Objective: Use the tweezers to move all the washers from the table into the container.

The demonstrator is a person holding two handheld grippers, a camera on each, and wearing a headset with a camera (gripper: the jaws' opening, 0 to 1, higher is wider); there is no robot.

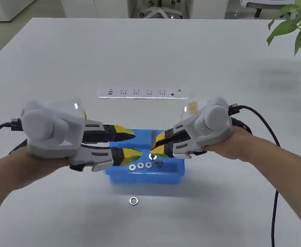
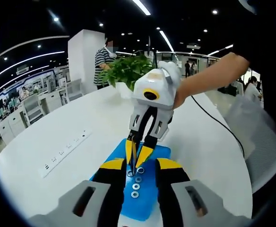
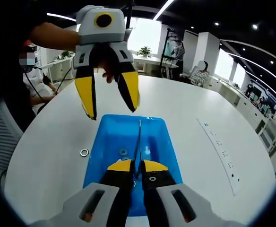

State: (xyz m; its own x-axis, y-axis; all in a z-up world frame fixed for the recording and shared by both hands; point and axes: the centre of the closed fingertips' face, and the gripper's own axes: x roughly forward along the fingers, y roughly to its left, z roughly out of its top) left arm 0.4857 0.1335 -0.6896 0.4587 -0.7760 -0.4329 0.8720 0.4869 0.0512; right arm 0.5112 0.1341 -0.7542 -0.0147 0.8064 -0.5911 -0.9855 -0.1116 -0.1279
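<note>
Thin silver metal tweezers (image 3: 138, 137), narrow and straight, long axis running forward along the right gripper (image 3: 137, 166) fingers, tips pointing down and away into the blue rectangular plastic container (image 3: 105, 142), toward the opposite gripper. Right gripper's yellow-tipped black fingers (image 3: 121, 165) pressed together on the tweezers' rear end, no gap visible. From the left gripper view the tweezers (image 2: 134, 160) hang nearly vertical between the yellow fingers, tips low over the container floor, just beside the nearest ring; cannot tell if they touch or pinch it. Small flat silver ring washers (image 1: 140, 165), shiny, lie in a short row inside the container, near its middle. One loose washer (image 1: 134, 200), same flat ring shape, sits on the surface just outside the container's near wall in the head view. Container (image 1: 171, 177) is shallow, smooth, glossy, rounded corners, with its long side running between the two grippers. Left gripper (image 1: 130, 144), grey moulded plastic body, black fingers with wedge-shaped yellow tips, spread wide apart and holding nothing, hovering over the container's left end. Surface (image 1: 217, 62) is matte white, smooth, rounded edge. Long white power strip (image 1: 143, 93) lies flat beyond the container, well apart. Green leafy plant (image 1: 295, 31) at the far right corner.
</note>
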